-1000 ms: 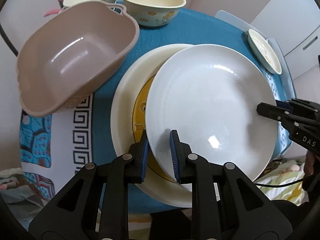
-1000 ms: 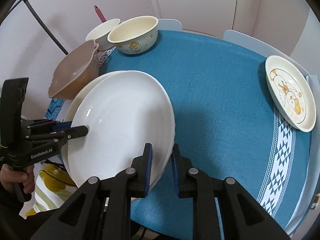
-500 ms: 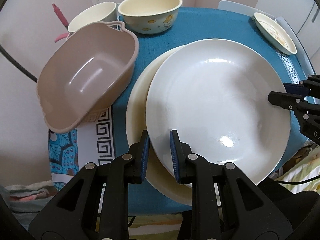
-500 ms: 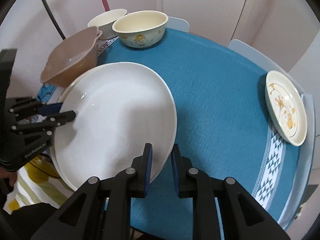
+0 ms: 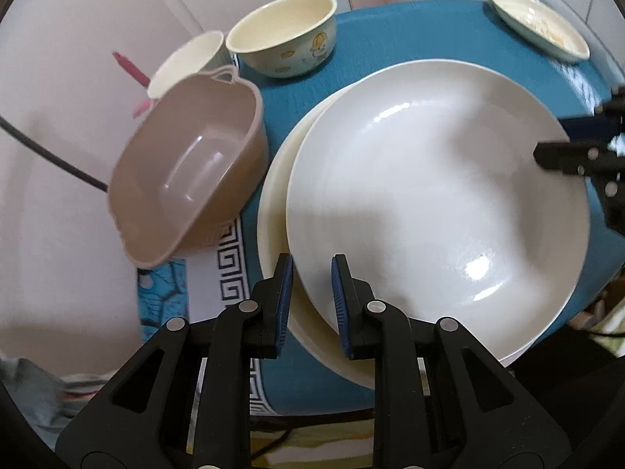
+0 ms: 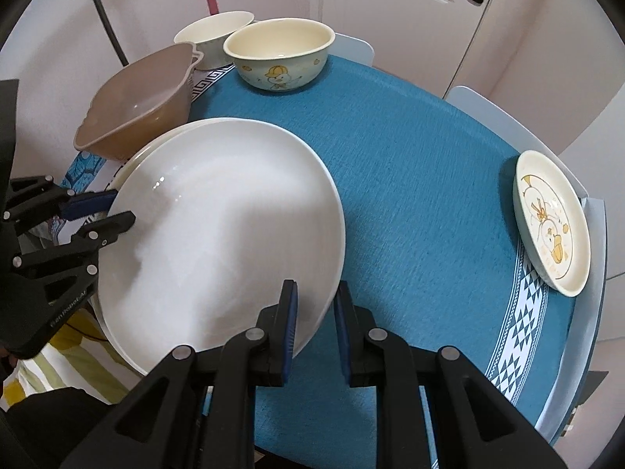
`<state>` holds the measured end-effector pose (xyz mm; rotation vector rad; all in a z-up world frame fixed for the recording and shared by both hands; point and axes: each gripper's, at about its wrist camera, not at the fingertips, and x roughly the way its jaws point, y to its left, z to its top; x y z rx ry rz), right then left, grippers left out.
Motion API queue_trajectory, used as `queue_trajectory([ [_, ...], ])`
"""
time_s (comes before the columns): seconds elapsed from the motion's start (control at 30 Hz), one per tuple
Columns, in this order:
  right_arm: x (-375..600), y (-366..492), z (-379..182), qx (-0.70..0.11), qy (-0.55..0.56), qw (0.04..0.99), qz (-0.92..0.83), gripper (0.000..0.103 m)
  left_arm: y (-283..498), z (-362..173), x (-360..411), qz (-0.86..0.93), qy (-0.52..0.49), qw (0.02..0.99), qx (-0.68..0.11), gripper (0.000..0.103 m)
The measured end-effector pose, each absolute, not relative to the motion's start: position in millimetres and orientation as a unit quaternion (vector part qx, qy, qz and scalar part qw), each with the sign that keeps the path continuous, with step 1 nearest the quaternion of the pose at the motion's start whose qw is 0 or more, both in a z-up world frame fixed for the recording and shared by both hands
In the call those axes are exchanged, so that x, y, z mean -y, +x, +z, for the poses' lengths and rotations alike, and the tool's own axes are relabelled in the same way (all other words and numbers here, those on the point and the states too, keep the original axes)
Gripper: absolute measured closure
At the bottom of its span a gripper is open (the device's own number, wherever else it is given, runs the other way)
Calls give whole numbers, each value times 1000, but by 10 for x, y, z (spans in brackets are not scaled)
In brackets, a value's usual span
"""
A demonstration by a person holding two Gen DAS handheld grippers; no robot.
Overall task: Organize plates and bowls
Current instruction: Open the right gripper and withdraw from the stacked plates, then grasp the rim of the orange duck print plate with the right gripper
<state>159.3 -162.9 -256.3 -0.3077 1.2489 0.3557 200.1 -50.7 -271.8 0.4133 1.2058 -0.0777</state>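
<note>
A large white plate [image 5: 437,195] [image 6: 222,226] is held between both grippers, over a cream plate [image 5: 273,211] that lies on the blue table. My left gripper [image 5: 311,289] is shut on the white plate's near rim. My right gripper [image 6: 315,312] is shut on the opposite rim; its fingers [image 5: 566,152] show at the right edge of the left wrist view. The cream plate is almost fully covered; only its left rim [image 6: 129,164] shows.
A tan basin [image 5: 187,179] [image 6: 144,117] sits left of the plates. A cream duck bowl [image 5: 285,35] [image 6: 279,52] and a white bowl [image 5: 187,62] [image 6: 215,33] stand at the back. A small duck plate [image 6: 550,222] [image 5: 539,23] lies at the table's far right edge.
Both grippers have lifted the white plate and brought it more squarely over the cream plate, hiding its yellow picture. The views have tilted up toward the wall and door.
</note>
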Motion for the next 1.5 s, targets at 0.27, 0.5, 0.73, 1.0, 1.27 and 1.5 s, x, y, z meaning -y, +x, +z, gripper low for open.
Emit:
queue_trajectory([
  [0.27, 1570, 1577, -2563, -577, -165, 783, 163, 86, 1982, -2715, 510, -35, 191, 805, -560, 85],
  [0.5, 1562, 1572, -2568, -577, -166, 782, 164, 86, 1909, -2694, 510, -22, 218, 807, -549, 85],
  [0.73, 1558, 1556, -2588, -576, -164, 784, 163, 86, 1882, -2672, 456, -28, 204, 812, -546, 85],
  [1.0, 1674, 1556, -2386, -555, -132, 805, 161, 86, 1907, -2361, 391, -51, 160, 825, -539, 85],
  [1.27, 2198, 1594, -1909, -520, -31, 844, 127, 74, 2073, -1549, 644, -115, 121, 885, -434, 0],
  [1.5, 2900, 1503, -1534, -494, 34, 868, 39, 4, 2559, -1350, 1278, -240, 104, 870, -417, 0],
])
